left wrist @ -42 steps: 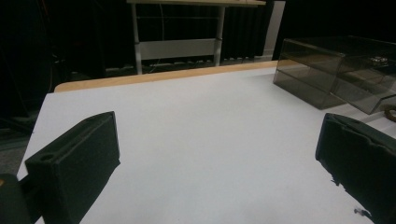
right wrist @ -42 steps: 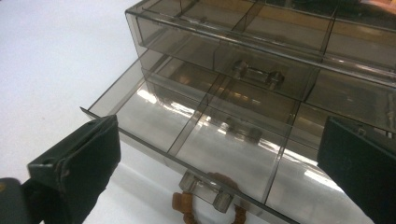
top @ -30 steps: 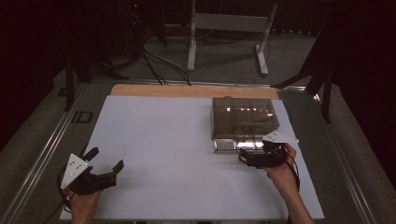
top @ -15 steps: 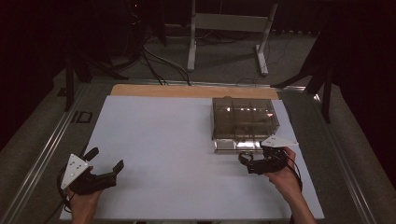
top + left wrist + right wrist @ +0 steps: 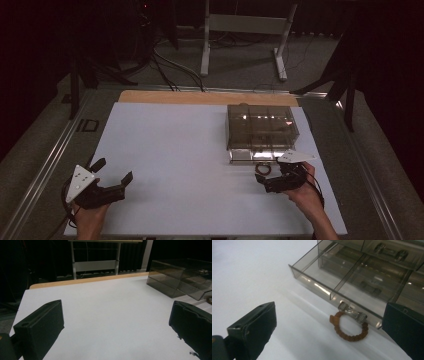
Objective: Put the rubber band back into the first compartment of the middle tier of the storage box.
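Observation:
A smoky see-through drawer box point(image 5: 262, 127) stands at the right back of the white table point(image 5: 175, 150). Its bottom drawer point(image 5: 332, 277) is pulled out, with its metal handle point(image 5: 352, 310) facing me. A brown beaded bracelet point(image 5: 349, 327) lies on the table just in front of that handle, also seen from above as a small ring point(image 5: 262, 169). My right gripper point(image 5: 263, 183) is open right beside the bracelet, its jaws wide on either side, and holds nothing. My left gripper point(image 5: 114, 170) rests open at the near left corner, far from the box point(image 5: 180, 277).
A wooden strip point(image 5: 200, 96) runs along the table's far edge. Metal rails point(image 5: 45, 165) flank the table. Behind it stand a white frame point(image 5: 245, 30) and cables on the floor. Small metal parts lie in the box's upper drawers point(image 5: 389, 251).
My right gripper has drawn back from the drawer front toward the near edge, and the bracelet now shows in front of it. The left gripper has not moved.

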Demonstrator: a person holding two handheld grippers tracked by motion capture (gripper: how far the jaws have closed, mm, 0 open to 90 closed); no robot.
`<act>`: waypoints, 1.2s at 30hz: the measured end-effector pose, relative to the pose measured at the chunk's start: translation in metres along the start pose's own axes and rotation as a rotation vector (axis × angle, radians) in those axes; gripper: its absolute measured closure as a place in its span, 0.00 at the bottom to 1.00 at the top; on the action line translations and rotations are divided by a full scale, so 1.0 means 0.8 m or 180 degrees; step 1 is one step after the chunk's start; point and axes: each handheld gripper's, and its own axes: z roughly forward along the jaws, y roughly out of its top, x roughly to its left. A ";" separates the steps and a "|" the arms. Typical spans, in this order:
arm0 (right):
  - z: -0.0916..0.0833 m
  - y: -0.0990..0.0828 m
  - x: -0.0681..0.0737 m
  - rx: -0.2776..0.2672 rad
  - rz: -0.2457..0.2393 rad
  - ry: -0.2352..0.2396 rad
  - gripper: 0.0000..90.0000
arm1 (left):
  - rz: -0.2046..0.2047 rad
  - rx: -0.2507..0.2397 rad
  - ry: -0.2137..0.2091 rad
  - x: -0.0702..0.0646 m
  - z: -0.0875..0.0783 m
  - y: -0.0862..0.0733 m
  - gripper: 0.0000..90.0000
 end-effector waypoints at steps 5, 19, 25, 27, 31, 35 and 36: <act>0.003 -0.005 0.002 0.0054 -0.0023 0.0037 0.00 | 0.0004 0.0003 0.0001 0.000 0.000 0.000 0.01; 0.019 -0.020 0.011 0.0200 -0.0088 0.0138 0.00 | -0.0001 0.0008 -0.0006 0.000 0.001 -0.001 0.01; 0.024 -0.024 0.013 0.0231 -0.0123 0.0193 0.00 | 0.0006 0.0009 -0.0012 -0.001 0.001 0.000 0.01; 0.026 -0.026 0.013 0.0241 -0.0117 0.0206 0.00 | 0.0001 0.0004 -0.0009 -0.001 0.001 0.000 0.01; 0.031 -0.029 0.012 0.0274 -0.0101 0.0233 0.00 | 0.0004 0.0006 -0.0006 0.000 0.001 0.000 0.01; 0.038 -0.032 0.010 0.0325 -0.0100 0.0244 0.00 | 0.0005 0.0007 -0.0006 0.000 0.001 0.000 0.01; 0.040 -0.032 0.010 0.0338 -0.0099 0.0248 0.00 | 0.0004 0.0006 -0.0005 0.000 0.001 0.000 0.01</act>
